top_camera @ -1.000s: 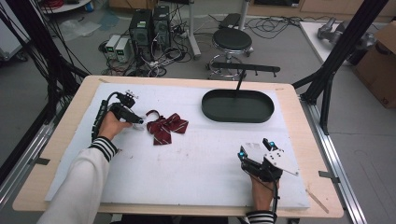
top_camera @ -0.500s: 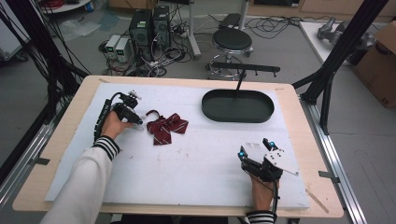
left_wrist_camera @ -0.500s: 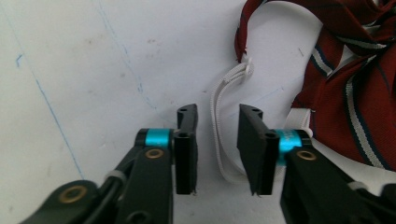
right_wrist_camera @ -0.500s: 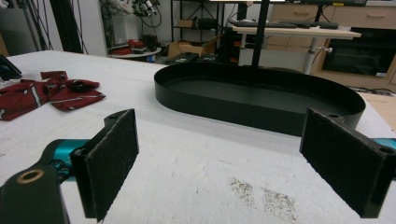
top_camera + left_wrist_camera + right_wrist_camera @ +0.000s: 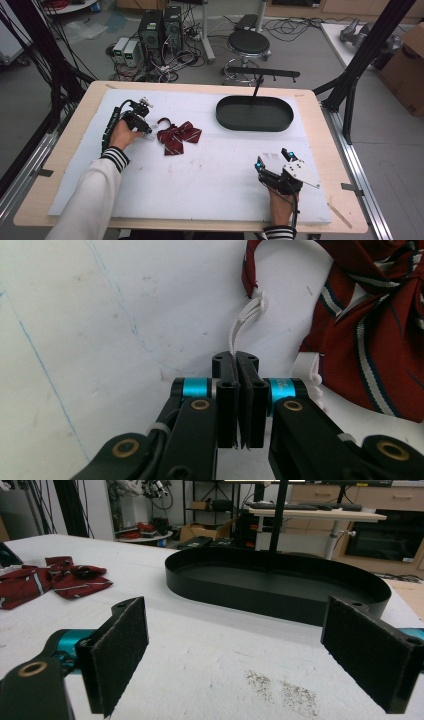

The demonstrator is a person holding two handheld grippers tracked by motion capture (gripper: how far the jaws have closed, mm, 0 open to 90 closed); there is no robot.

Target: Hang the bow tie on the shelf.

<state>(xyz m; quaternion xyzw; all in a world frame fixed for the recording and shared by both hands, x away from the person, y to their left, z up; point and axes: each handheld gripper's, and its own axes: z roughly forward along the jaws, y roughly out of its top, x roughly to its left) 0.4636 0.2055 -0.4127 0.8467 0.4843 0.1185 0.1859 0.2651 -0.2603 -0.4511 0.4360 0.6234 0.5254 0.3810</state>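
No brand, label or legible writing is made out on any item; the only marks noted are faint blue lines and grey smudges on the white foam sheet (image 5: 215, 165) covering the wooden table (image 5: 75, 145). Against the frames of half a second and one second earlier, almost nothing is found changed: the left gripper (image 5: 142, 126) is seen at nearly the same spot beside the dark red bow tie with white and navy stripes (image 5: 177, 136), having crept only slightly, and the right gripper (image 5: 272, 162) is unmoved. The bow tie is recorded lying flat and crumpled on the foam sheet, well to the left of the black oval metal tray (image 5: 254, 113) and level with its near rim. Its fabric is a woven burgundy crossed by thin white and navy diagonal stripes, with a narrow red neck strap curling from its left end. In the left gripper view the left gripper (image 5: 239, 360) is closed tight, jaws pressed together on the white looped elastic cord (image 5: 246, 320) that runs up to the strap of the bow tie (image 5: 370, 335). In the right gripper view the right gripper (image 5: 235, 645) is held wide apart and empty above the foam, in front of the tray (image 5: 280, 597), its dark pads (image 5: 122, 647) facing each other, with the bow tie (image 5: 50, 580) far left of the tray.
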